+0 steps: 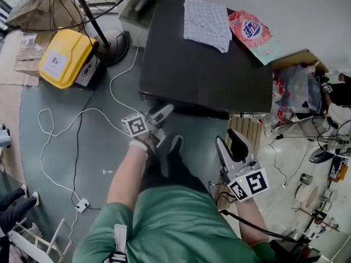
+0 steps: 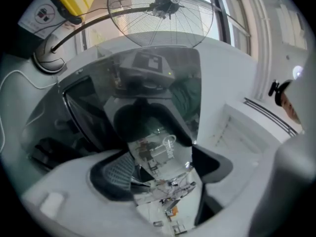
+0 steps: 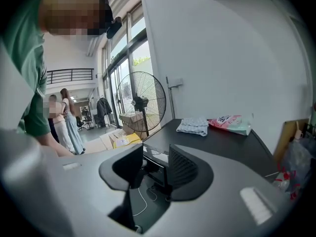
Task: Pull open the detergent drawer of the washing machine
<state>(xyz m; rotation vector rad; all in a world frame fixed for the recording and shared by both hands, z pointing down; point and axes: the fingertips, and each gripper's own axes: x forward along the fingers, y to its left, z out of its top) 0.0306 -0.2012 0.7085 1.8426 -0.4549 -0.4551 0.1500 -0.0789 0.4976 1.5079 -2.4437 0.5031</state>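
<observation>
Well, L gripper [image 1: 164, 113] & R gripper [image 1: 230, 144] fingers wide apart, empty; pink bag [image 1: 252, 33] atop washing machine [image 1: 197, 73], print illegible.

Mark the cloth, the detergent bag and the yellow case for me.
cloth [image 1: 205, 21]: head view, middle of the folded fabric.
detergent bag [image 1: 251, 30]: head view, its pink printed face.
yellow case [image 1: 72, 49]: head view, lid beside the white label.

Dark flat top of the washing machine [image 1: 203, 70]: folded checked cloth [image 1: 206, 23] near the back edge, pink detergent bag [image 1: 253, 34] at the back right corner, overhanging. Grey floor [image 1: 49, 152]: fan base [image 1: 112, 51], yellow box [image 1: 61, 58], looping white cable [image 1: 112, 86].
</observation>
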